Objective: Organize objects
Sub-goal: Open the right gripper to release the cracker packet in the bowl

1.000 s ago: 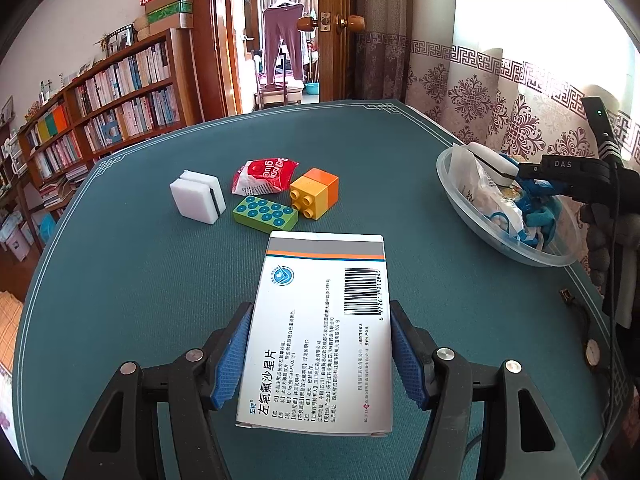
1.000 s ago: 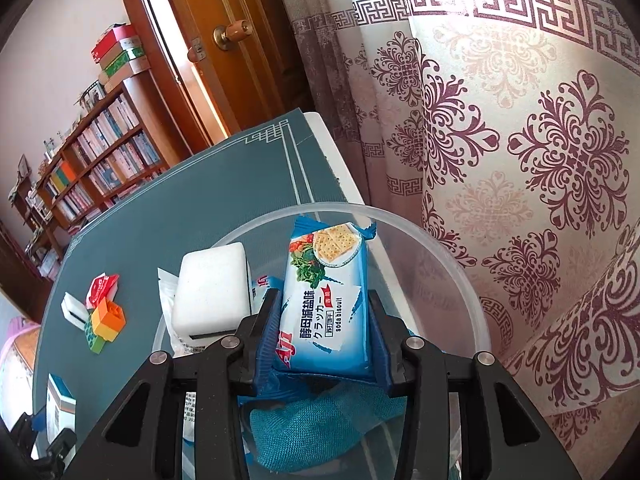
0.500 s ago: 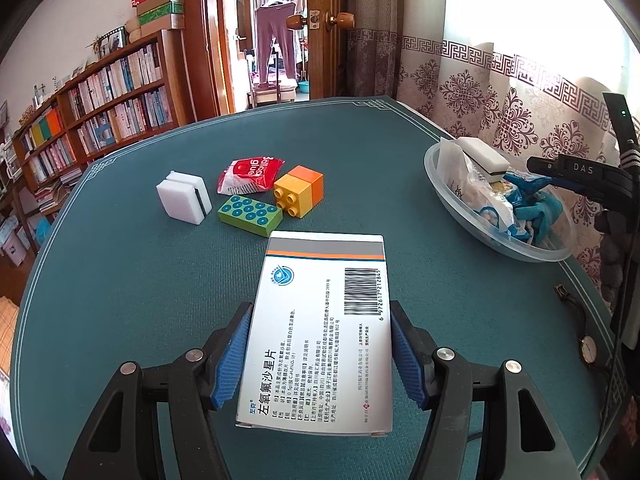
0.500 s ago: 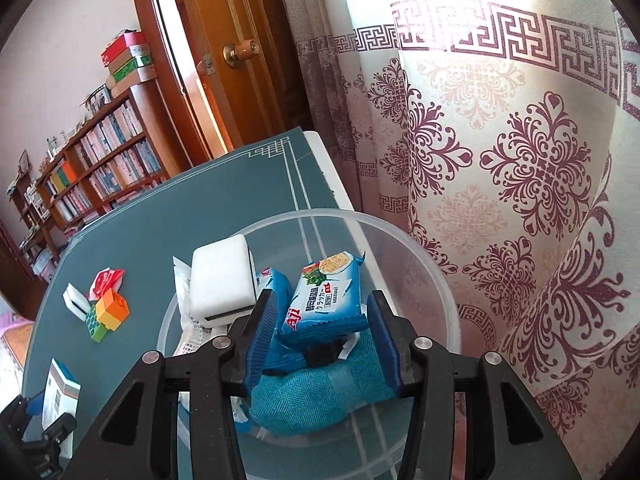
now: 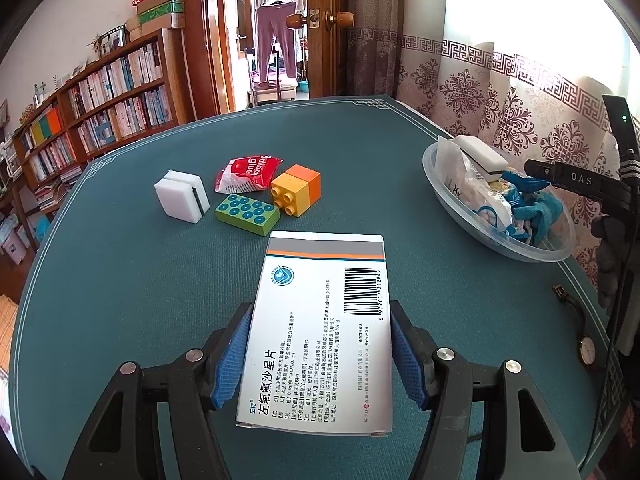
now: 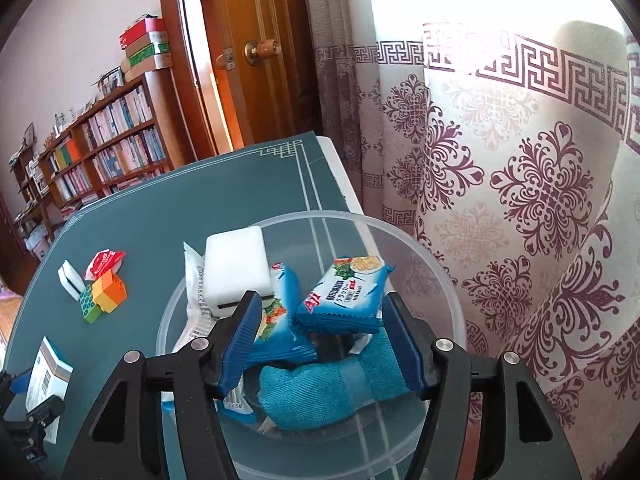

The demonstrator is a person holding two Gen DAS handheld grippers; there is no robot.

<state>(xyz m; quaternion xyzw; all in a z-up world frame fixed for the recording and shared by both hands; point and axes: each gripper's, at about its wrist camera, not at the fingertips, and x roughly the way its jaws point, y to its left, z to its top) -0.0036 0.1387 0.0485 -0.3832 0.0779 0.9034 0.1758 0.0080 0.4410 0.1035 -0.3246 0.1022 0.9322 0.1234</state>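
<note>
My left gripper [image 5: 320, 344] is shut on a white medicine box [image 5: 320, 332] and holds it above the green table [image 5: 120, 280]; the box also shows in the right wrist view [image 6: 48, 376]. My right gripper [image 6: 320, 340] is open over the clear plastic bowl [image 6: 432, 264]. A blue cracker packet [image 6: 344, 296] lies loose in the bowl, between the open jaws, beside a second blue packet [image 6: 280, 320], a white sponge [image 6: 236, 268] and a blue cloth [image 6: 320, 392]. The bowl also shows at the right in the left wrist view [image 5: 500, 244].
On the table lie a white sponge block [image 5: 182, 200], a red packet [image 5: 248, 174], a green brick [image 5: 247, 214] and an orange-yellow brick [image 5: 296, 194]. A watch [image 5: 586, 350] lies near the right edge. Curtains [image 6: 520, 200] hang behind the bowl; a bookshelf [image 5: 100, 100] stands far left.
My right gripper opened and let the cracker packet drop into the bowl, then drew back a little. My left gripper kept hold of the medicine box and rose slightly.
</note>
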